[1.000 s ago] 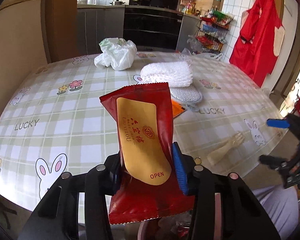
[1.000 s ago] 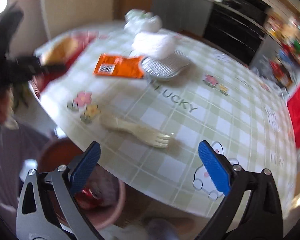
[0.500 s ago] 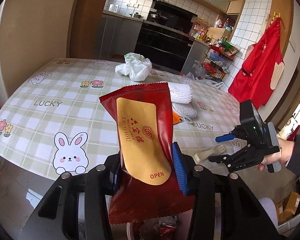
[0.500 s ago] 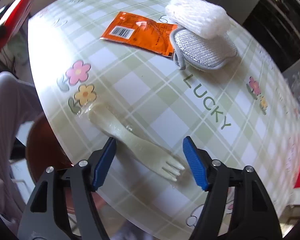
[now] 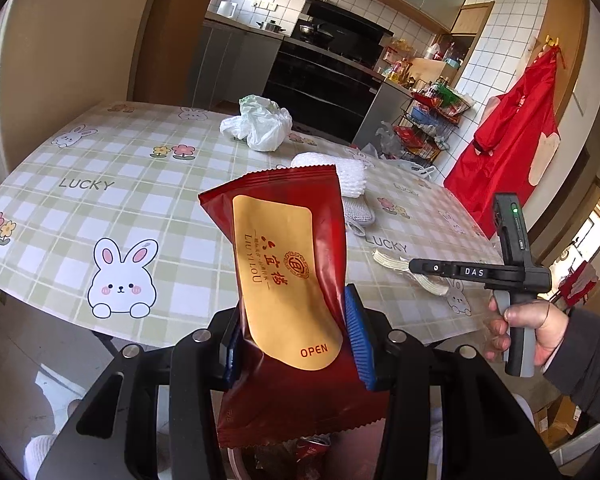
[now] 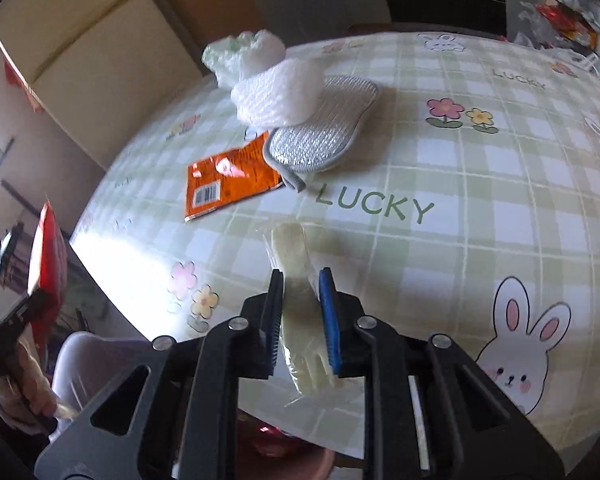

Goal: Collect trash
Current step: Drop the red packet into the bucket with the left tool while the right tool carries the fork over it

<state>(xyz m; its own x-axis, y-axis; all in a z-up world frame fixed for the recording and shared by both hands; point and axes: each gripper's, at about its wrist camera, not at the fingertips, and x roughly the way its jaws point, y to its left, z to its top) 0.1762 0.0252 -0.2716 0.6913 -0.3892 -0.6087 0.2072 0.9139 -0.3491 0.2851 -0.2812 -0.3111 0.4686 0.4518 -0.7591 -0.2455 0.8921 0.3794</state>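
Observation:
My left gripper is shut on a dark red snack wrapper with a gold label, held upright off the near edge of the table. My right gripper reaches over the table's edge. Its jaws are closing on a pale plastic fork in clear film, and the blue pads touch the fork's sides. In the left wrist view a person's hand holds that right gripper level over the fork. An orange wrapper lies flat further in.
A white foam net rests on a silver scouring pad mid-table. A crumpled white plastic bag sits at the far side. A reddish bin with trash stands below the table edge. Kitchen units and a red apron stand behind.
My right gripper rolled, came down onto the fork and went from wide open to closed around it. The left gripper drew back from the table with the red wrapper still gripped.

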